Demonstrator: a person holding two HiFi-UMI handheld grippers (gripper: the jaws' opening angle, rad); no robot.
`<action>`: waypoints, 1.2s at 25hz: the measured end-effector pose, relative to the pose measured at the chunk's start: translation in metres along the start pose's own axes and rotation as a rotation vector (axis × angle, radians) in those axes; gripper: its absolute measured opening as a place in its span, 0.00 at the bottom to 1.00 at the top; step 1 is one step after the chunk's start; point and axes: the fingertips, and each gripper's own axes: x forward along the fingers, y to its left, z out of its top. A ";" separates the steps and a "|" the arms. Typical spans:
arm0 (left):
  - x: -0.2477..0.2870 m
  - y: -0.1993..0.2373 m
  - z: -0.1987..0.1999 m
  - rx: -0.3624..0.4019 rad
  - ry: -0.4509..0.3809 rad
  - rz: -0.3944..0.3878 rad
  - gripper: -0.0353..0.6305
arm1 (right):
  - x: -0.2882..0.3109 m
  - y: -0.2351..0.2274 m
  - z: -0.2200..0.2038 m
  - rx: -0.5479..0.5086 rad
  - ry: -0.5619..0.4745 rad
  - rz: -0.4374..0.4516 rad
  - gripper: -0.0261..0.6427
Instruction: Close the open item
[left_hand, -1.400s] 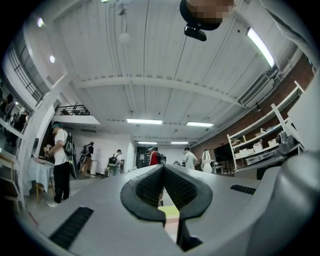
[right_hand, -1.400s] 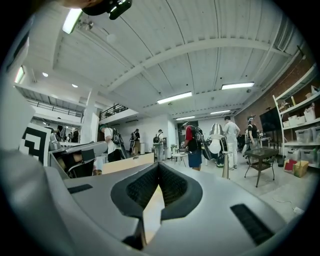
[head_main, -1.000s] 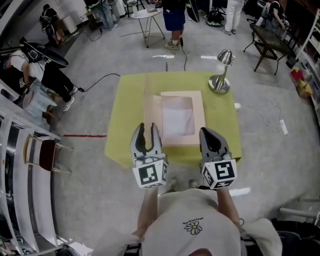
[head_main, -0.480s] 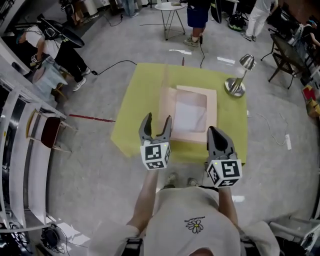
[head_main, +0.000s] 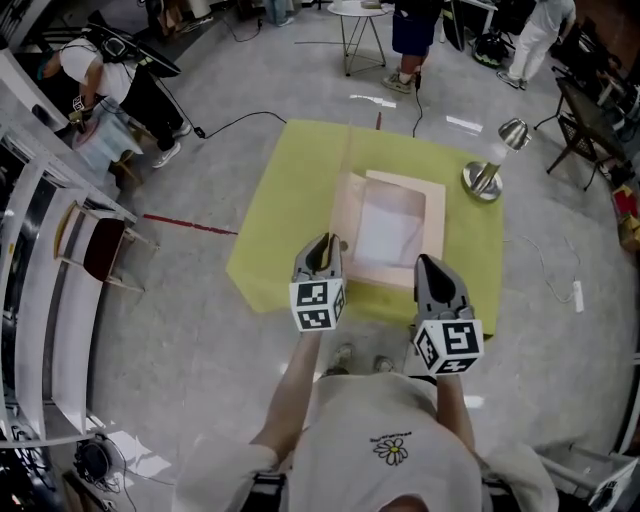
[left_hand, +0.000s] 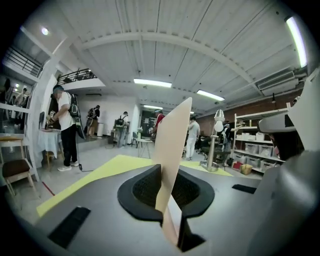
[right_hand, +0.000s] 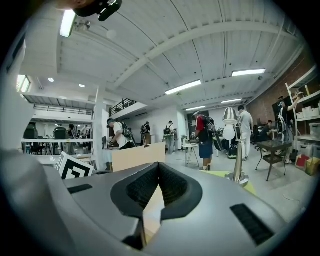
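Note:
A shallow beige cardboard box (head_main: 392, 232) lies open on the yellow table (head_main: 290, 190). Its lid flap (head_main: 345, 212) stands upright along the box's left side. My left gripper (head_main: 322, 248) is at the near end of that flap. In the left gripper view the flap (left_hand: 175, 140) runs edge-on between the jaws of the left gripper (left_hand: 167, 220), which are closing on it and pinch its lower edge. My right gripper (head_main: 432, 265) hovers over the table's near edge, right of the box, shut and holding nothing. In the right gripper view the right gripper (right_hand: 142, 212) points at the flap (right_hand: 137, 156).
A silver desk lamp (head_main: 490, 170) stands on the table's far right corner, seen also as the lamp (right_hand: 231, 145) in the right gripper view. A chair (head_main: 100, 250) and shelving are at the left. People stand around a small round table (head_main: 360, 12) beyond.
My left gripper has moved forward to the flap's near end, its jaws spread wide, then closed around the flap. The right gripper has stayed shut near the table's front edge.

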 end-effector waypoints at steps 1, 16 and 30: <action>0.000 0.002 0.001 0.000 -0.001 0.006 0.11 | 0.001 0.000 0.000 0.002 0.001 -0.001 0.06; -0.002 0.027 -0.001 -0.039 0.006 0.084 0.08 | 0.009 -0.001 -0.004 0.001 0.010 0.012 0.06; 0.007 -0.042 0.003 0.275 0.044 -0.068 0.08 | -0.004 -0.014 -0.011 0.021 0.023 -0.035 0.06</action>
